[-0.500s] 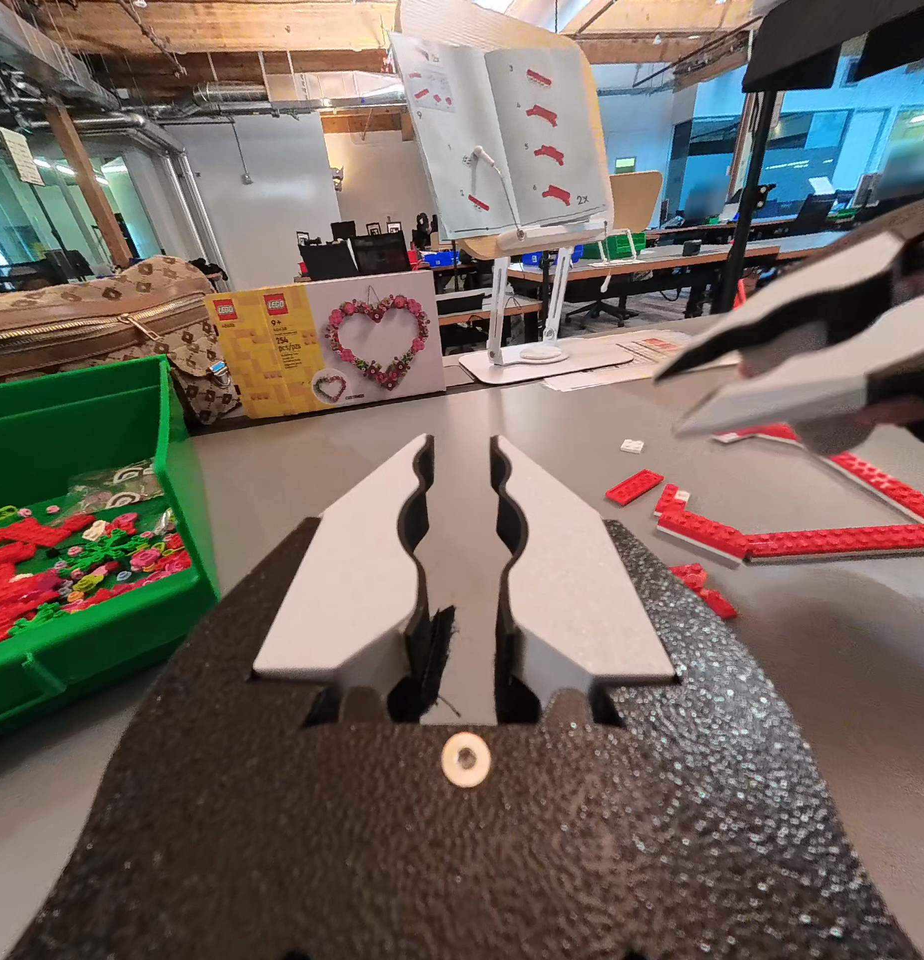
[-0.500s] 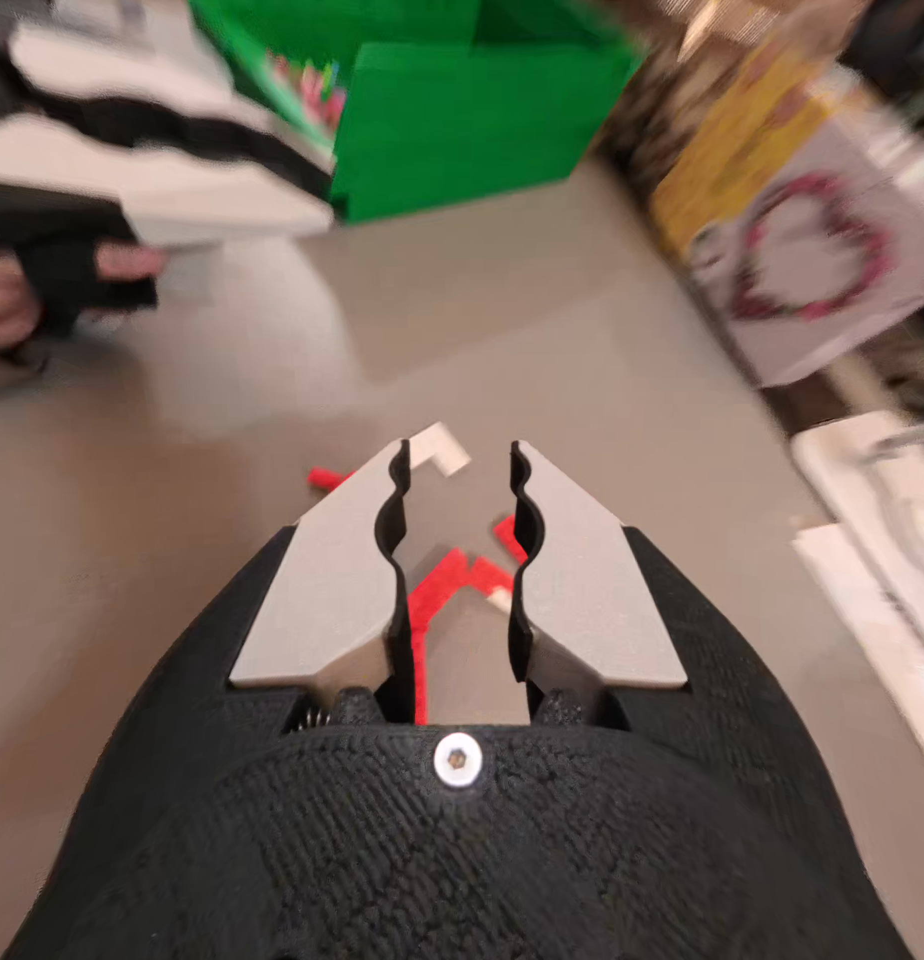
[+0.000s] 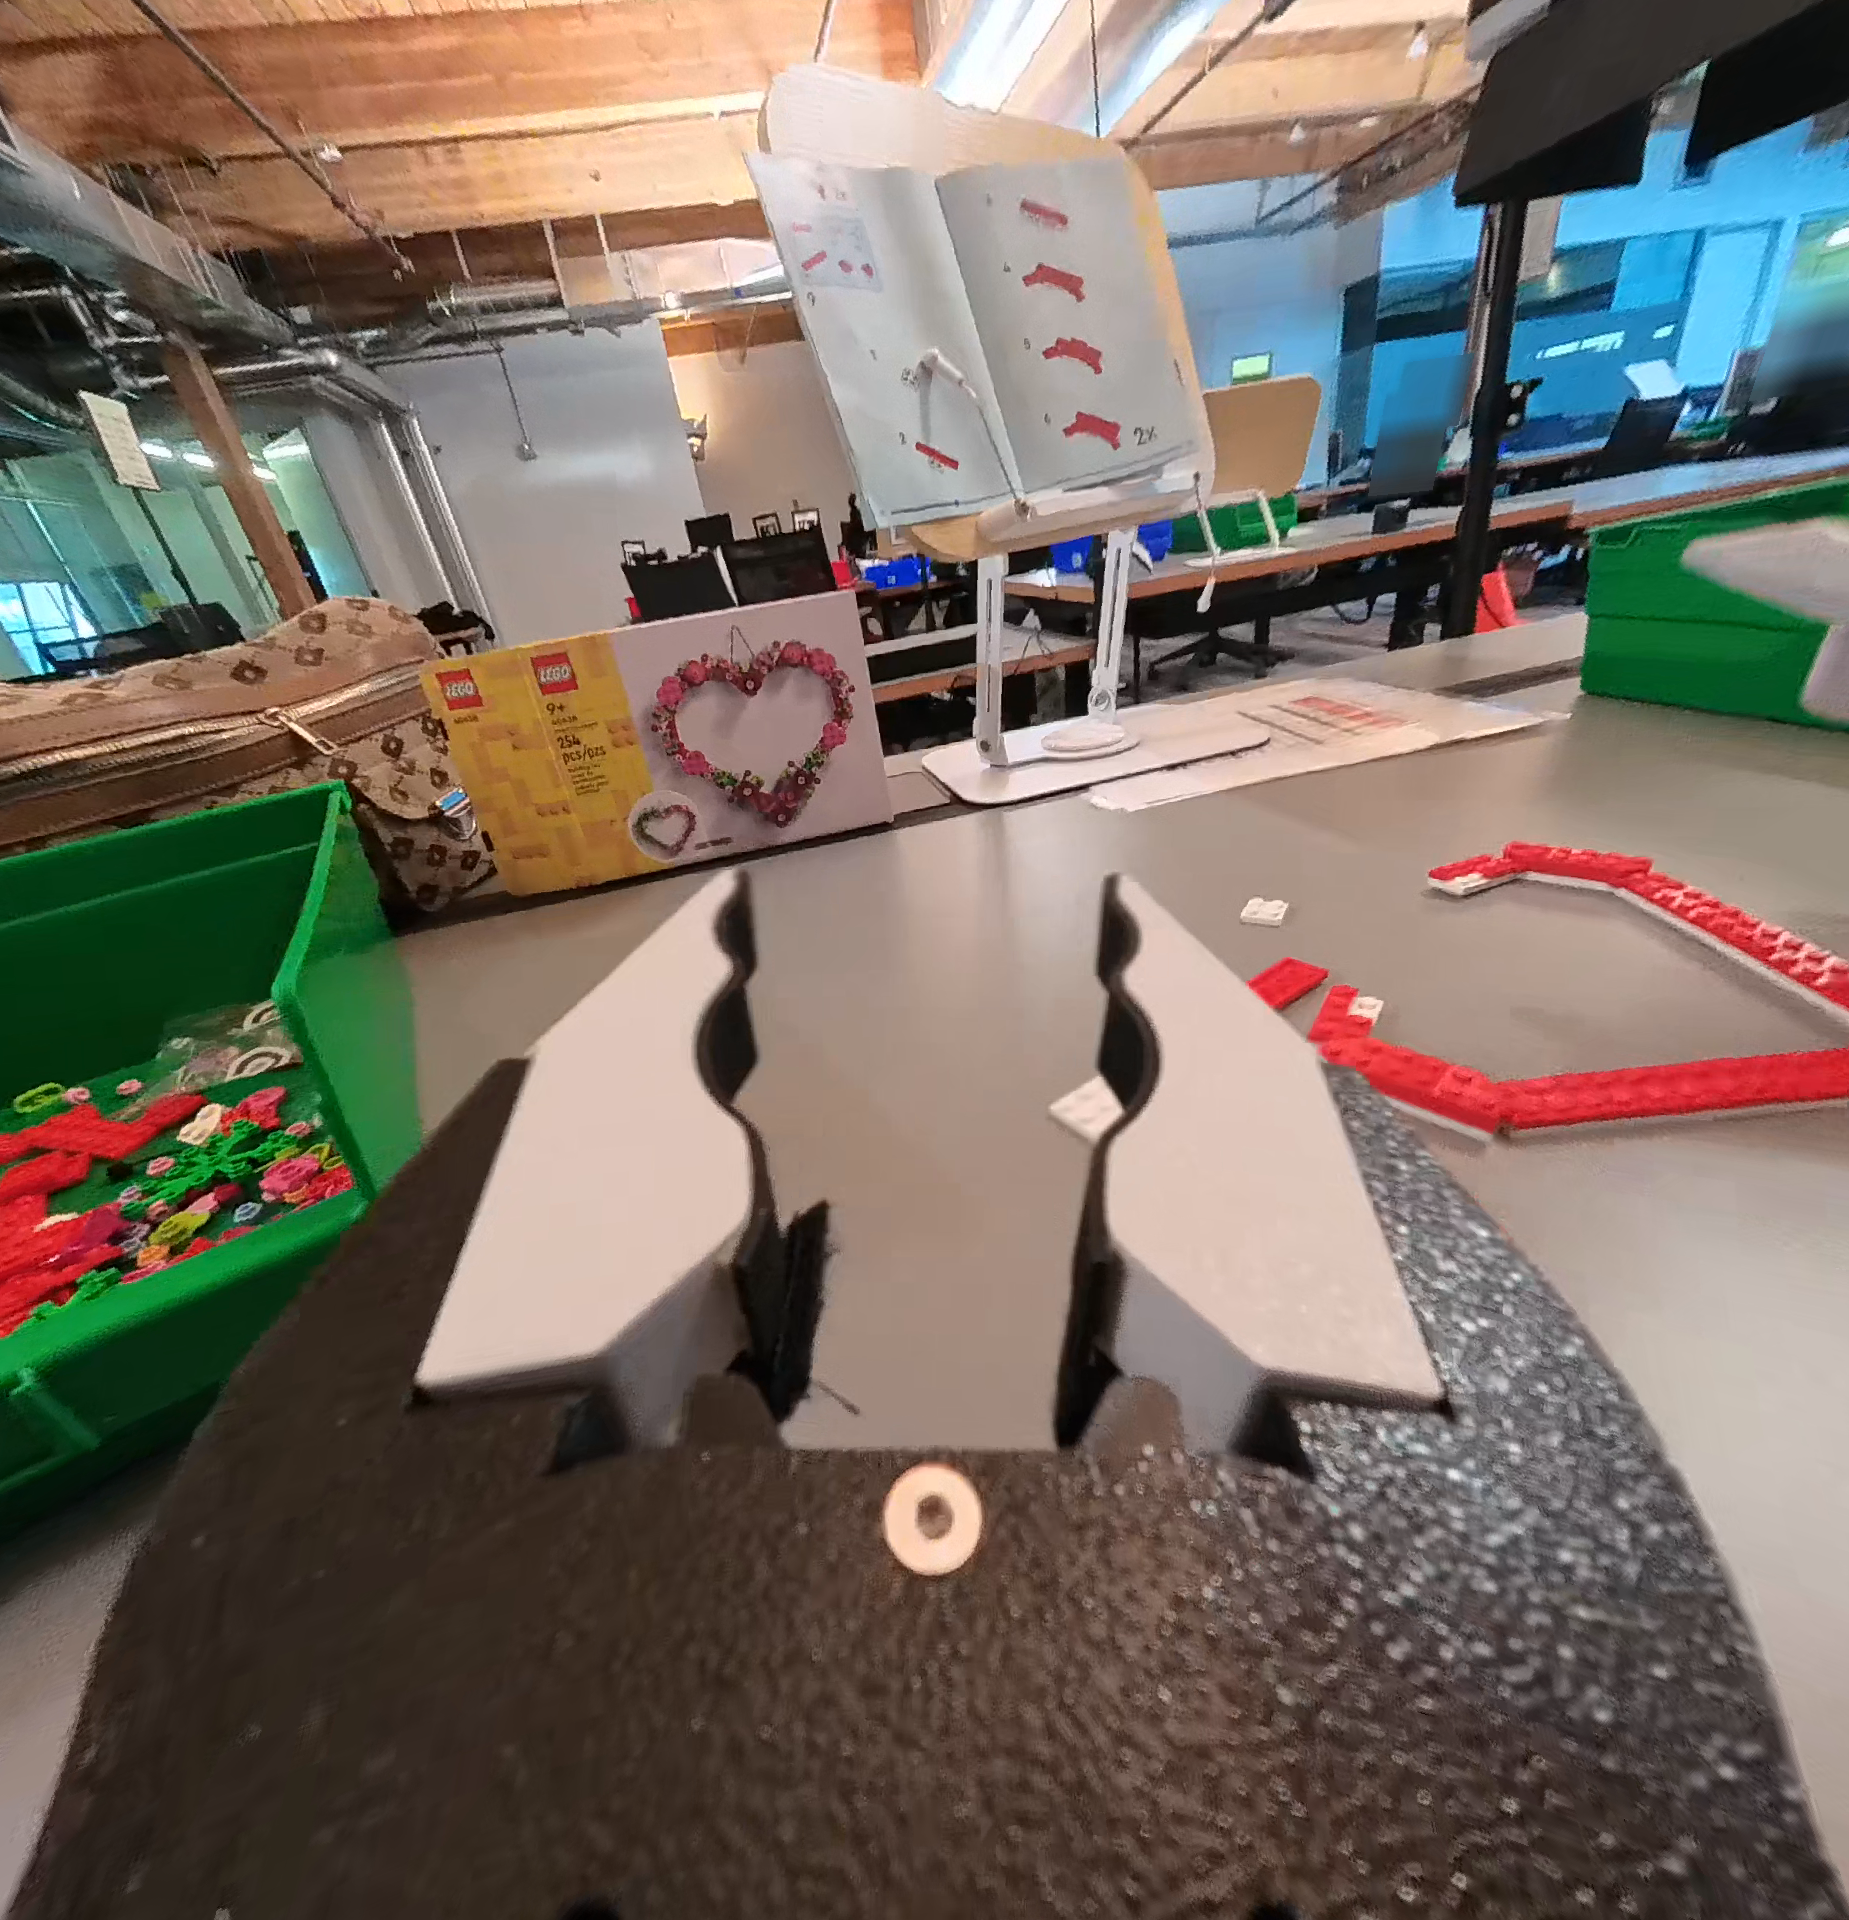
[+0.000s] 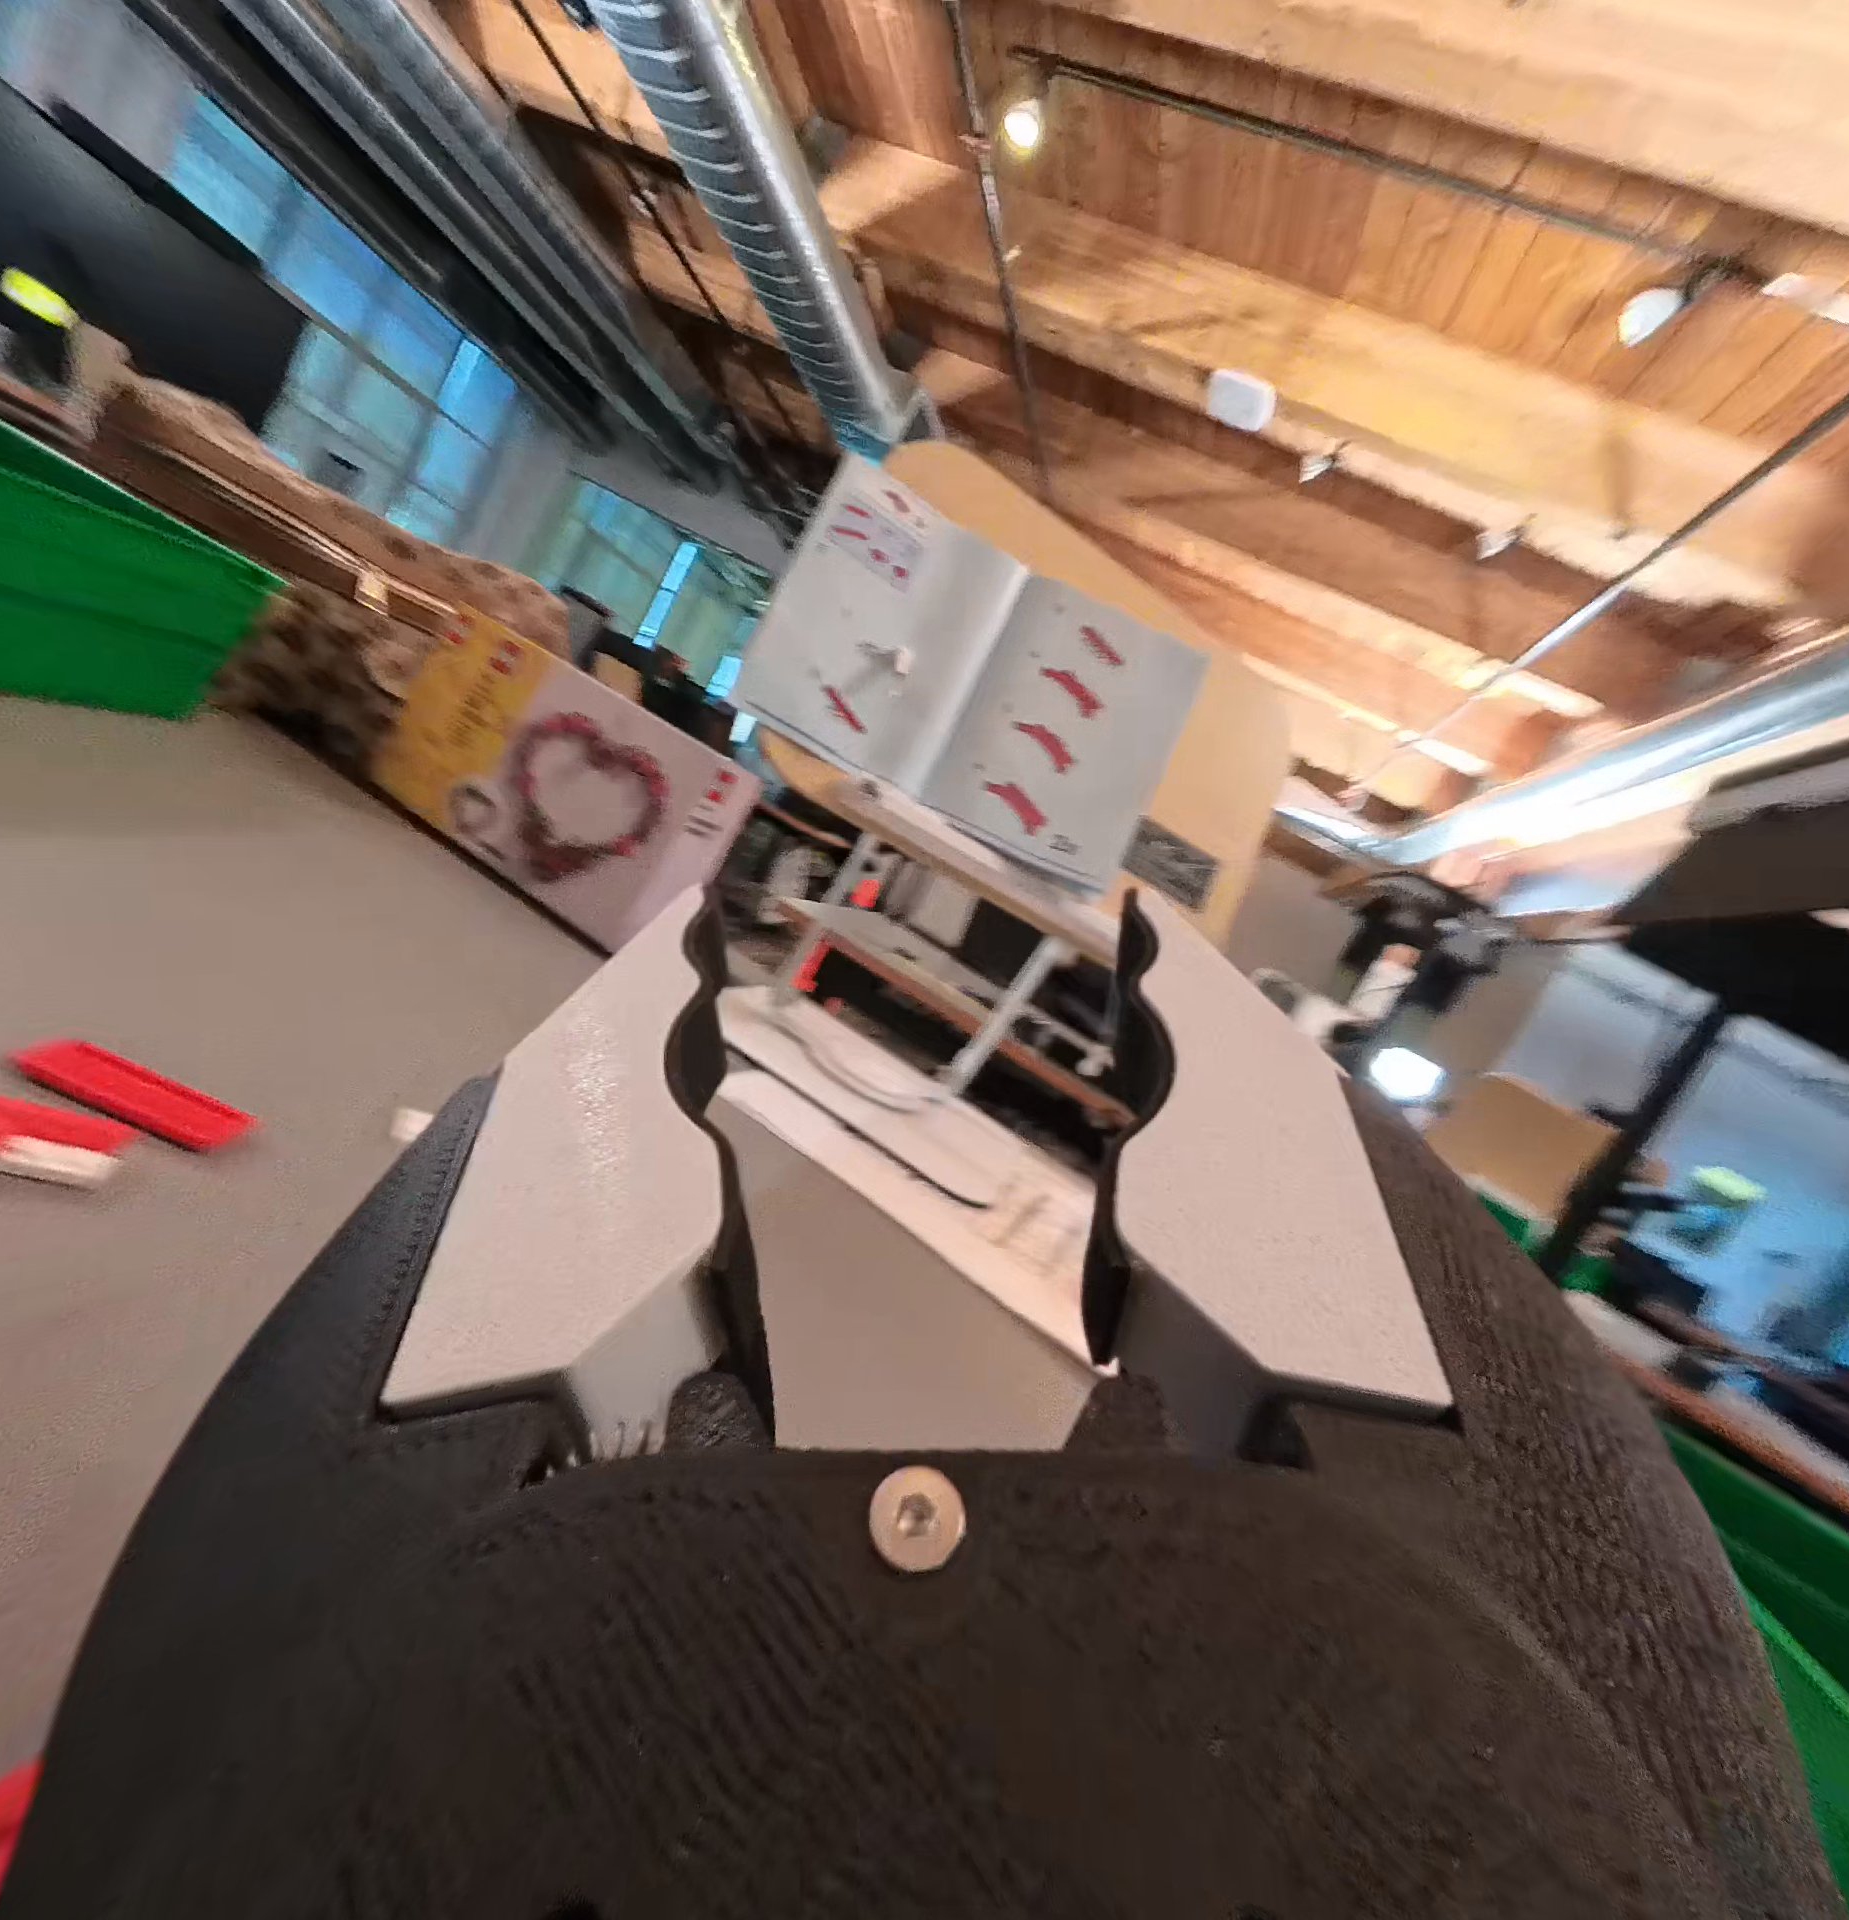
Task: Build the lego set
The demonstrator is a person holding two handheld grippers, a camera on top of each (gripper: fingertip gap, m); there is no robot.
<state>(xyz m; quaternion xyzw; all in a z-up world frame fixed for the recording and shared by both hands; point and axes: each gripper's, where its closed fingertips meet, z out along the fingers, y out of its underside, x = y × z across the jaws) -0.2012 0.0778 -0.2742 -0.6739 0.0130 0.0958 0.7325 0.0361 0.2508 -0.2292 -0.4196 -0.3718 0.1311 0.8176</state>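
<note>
Two hand-held claws hover over a grey counter (image 3: 899, 987). The left claw (image 3: 925, 914) sits low above the counter with its two pale fingers spread wide apart, gripping nothing. A small white brick (image 3: 1084, 1110) lies on the counter in the gap, close against the inner edge of the right-hand finger; whether they touch is hard to tell.

Take the red frame (image 3: 1626, 1039) of joined bricks as the landmark: it lies flat on the counter to the right of the left claw, an angular, unfinished outline. Just left of its near corner lie a loose red plate (image 3: 1286, 981) and another small white piece (image 3: 1263, 911). Far to the frame's left stands a green bin (image 3: 307, 935) holding red, pink and green pieces. Behind the frame and to the left, the set's box (image 3: 660, 758) with a flower heart on it stands upright, and an open instruction booklet (image 3: 982, 343) rests on a white stand (image 3: 1045, 717).

The right claw (image 4: 915, 925) is tilted up toward the booklet and ceiling, fingers equally wide apart and empty. Its view is blurred; red pieces (image 4: 120, 1091) show at its left edge. A second green bin (image 3: 1678, 623) stands behind the frame to the right.
</note>
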